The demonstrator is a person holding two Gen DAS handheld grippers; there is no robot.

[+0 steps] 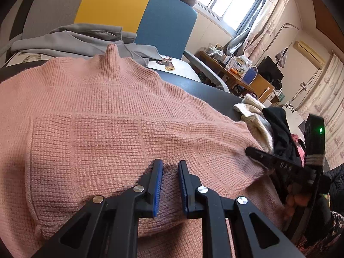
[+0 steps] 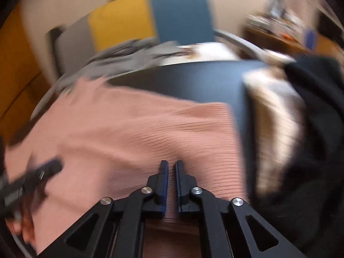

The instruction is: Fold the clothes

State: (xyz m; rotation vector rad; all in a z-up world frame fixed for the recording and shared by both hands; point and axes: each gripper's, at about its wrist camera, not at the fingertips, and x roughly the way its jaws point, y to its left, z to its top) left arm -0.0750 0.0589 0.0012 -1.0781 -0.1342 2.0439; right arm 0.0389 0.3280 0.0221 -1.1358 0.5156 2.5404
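A pink knit sweater (image 1: 111, 111) lies spread over the dark table (image 1: 206, 90), its collar at the far side. My left gripper (image 1: 170, 163) is shut on a fold of the sweater near its lower part; knit shows between the blue pads. In the left wrist view my right gripper (image 1: 251, 151) sits at the sweater's right edge. The right wrist view is blurred by motion. There my right gripper (image 2: 171, 163) is shut on the ribbed edge of the pink sweater (image 2: 129, 129), and the fabric pulls toward its tips. My left gripper (image 2: 43, 172) appears at the far left, over the sweater.
A grey garment (image 1: 71, 40) lies beyond the collar, on a seat with a grey, yellow and blue back (image 1: 116, 2). Cream (image 1: 255, 118) and black clothes (image 1: 279, 129) are heaped at the table's right end. A cluttered desk (image 1: 236, 68) stands by the window.
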